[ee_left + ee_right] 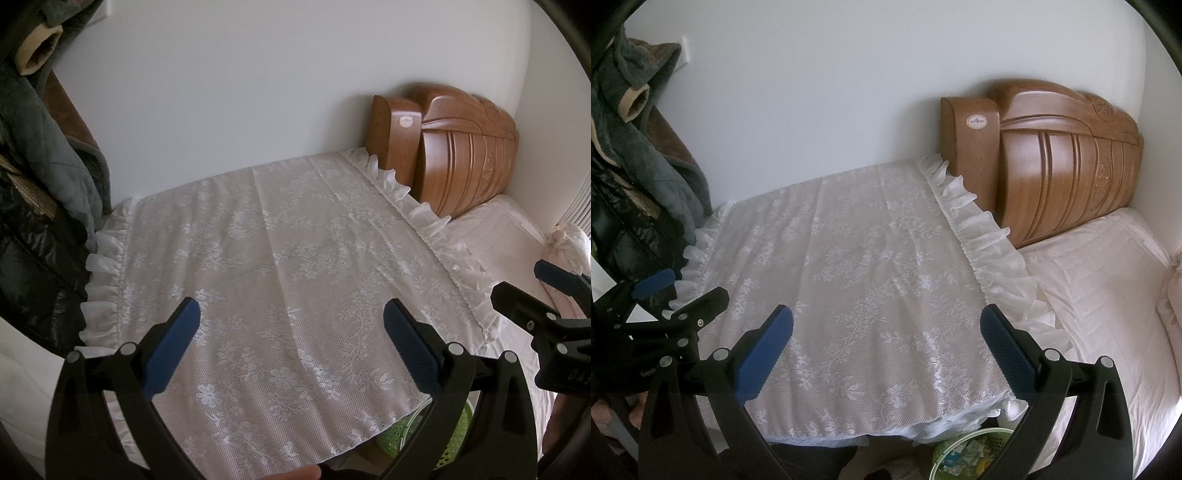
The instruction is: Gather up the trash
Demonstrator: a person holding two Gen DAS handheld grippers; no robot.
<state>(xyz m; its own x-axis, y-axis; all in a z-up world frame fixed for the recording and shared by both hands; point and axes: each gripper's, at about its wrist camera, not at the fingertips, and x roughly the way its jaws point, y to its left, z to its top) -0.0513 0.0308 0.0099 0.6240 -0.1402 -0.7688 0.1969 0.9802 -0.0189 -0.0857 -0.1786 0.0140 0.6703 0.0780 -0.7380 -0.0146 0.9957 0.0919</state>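
Note:
A green mesh trash basket (964, 456) stands below the table's near edge, with paper scraps inside; it also shows in the left wrist view (439, 439). My left gripper (291, 321) is open and empty above the white lace tablecloth (277, 277). My right gripper (886, 325) is open and empty above the same cloth (849, 277). Each gripper shows in the other's view: the right gripper (554, 295) at the right edge, the left gripper (665, 295) at the left. No loose trash shows on the cloth.
A carved wooden headboard (1063, 166) stands at the back right beside a bed with pale pink sheets (1108, 295). Dark jackets and a grey quilted garment (44, 166) hang at the left. A white wall runs behind the table.

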